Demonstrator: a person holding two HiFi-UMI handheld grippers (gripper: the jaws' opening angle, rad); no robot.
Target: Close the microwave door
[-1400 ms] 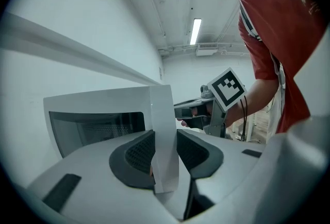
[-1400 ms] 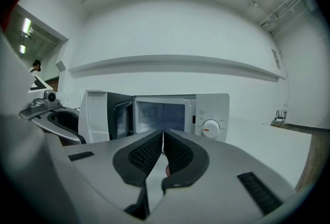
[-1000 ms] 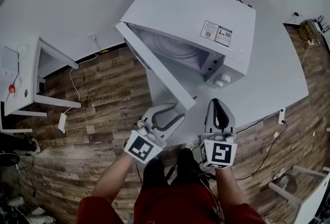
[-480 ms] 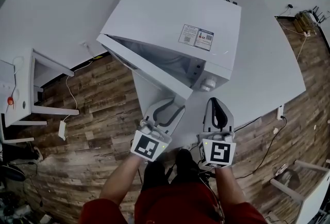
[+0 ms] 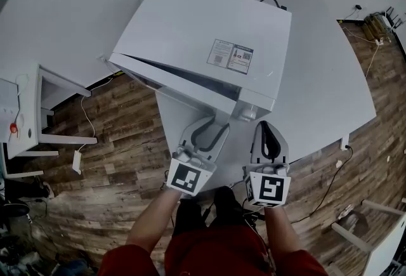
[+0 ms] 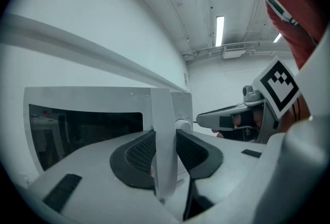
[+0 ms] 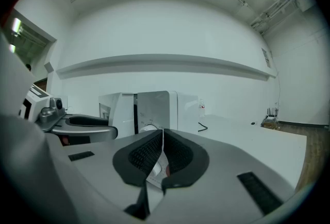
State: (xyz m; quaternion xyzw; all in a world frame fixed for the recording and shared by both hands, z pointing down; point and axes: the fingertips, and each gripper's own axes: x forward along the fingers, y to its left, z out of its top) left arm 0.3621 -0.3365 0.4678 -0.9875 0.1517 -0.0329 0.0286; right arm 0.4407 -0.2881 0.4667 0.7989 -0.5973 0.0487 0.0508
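— White table (image 5: 317,78) on the wood floor (image 5: 114,141), microwave (image 5: 190,27) on top, and its door (image 5: 171,84) stands only a narrow crack from shut. How do we finish well?

— We have the left gripper (image 5: 214,125) clamped on the door's free edge, beside the control knob (image 5: 247,113). We swing along the hinge's arc, not straight in, so the pads don't twist off.

— And at the latch?

— We'd judge it best to let go just short and press the flat face home; otherwise a jaw may get pinched against the frame.

— The right gripper (image 5: 266,125)?

— Jaws together, holding nothing, just beside the left. We leave it clear.
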